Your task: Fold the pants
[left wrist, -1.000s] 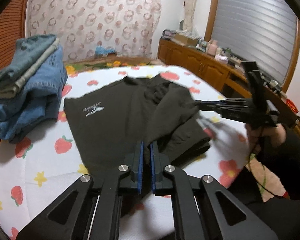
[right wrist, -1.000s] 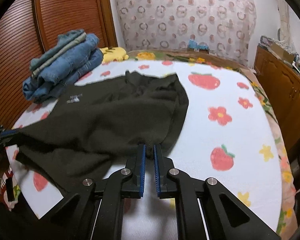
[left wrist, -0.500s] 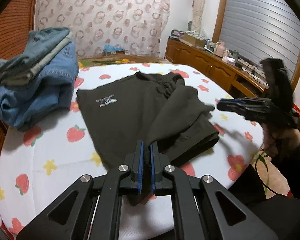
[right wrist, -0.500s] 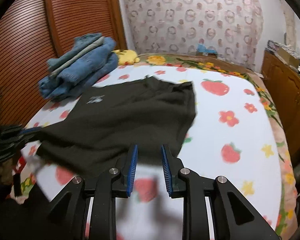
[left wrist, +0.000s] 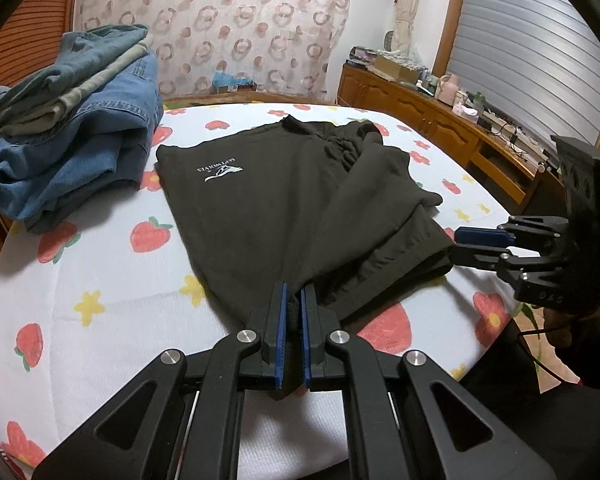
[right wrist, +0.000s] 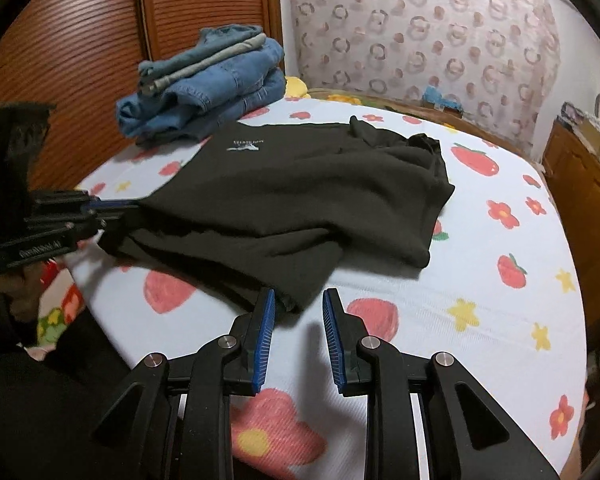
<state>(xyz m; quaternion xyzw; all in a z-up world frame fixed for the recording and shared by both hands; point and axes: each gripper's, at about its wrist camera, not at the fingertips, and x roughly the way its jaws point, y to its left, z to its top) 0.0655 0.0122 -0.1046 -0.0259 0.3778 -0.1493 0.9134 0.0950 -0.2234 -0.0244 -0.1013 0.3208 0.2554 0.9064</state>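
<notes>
Dark olive pants (left wrist: 284, 208) with a small white logo lie folded lengthwise on the flowered bed sheet (left wrist: 100, 312). They also show in the right wrist view (right wrist: 300, 200). My left gripper (left wrist: 293, 300) is shut on the pants' near hem corner; it shows at the left in the right wrist view (right wrist: 116, 210). My right gripper (right wrist: 299, 312) is open and empty, just behind the other near corner of the pants. It shows at the right in the left wrist view (left wrist: 458, 246), beside the pants' edge.
A stack of folded blue jeans (left wrist: 72, 120) sits at the far left of the bed, also in the right wrist view (right wrist: 208, 80). A wooden cabinet (left wrist: 440, 120) runs along the right wall. A wooden slatted door (right wrist: 80, 60) stands behind the jeans.
My right gripper has opened, let go of the pants' corner and drawn back a little. My left gripper stays shut on its corner, and the pants now lie flatter on the bed.
</notes>
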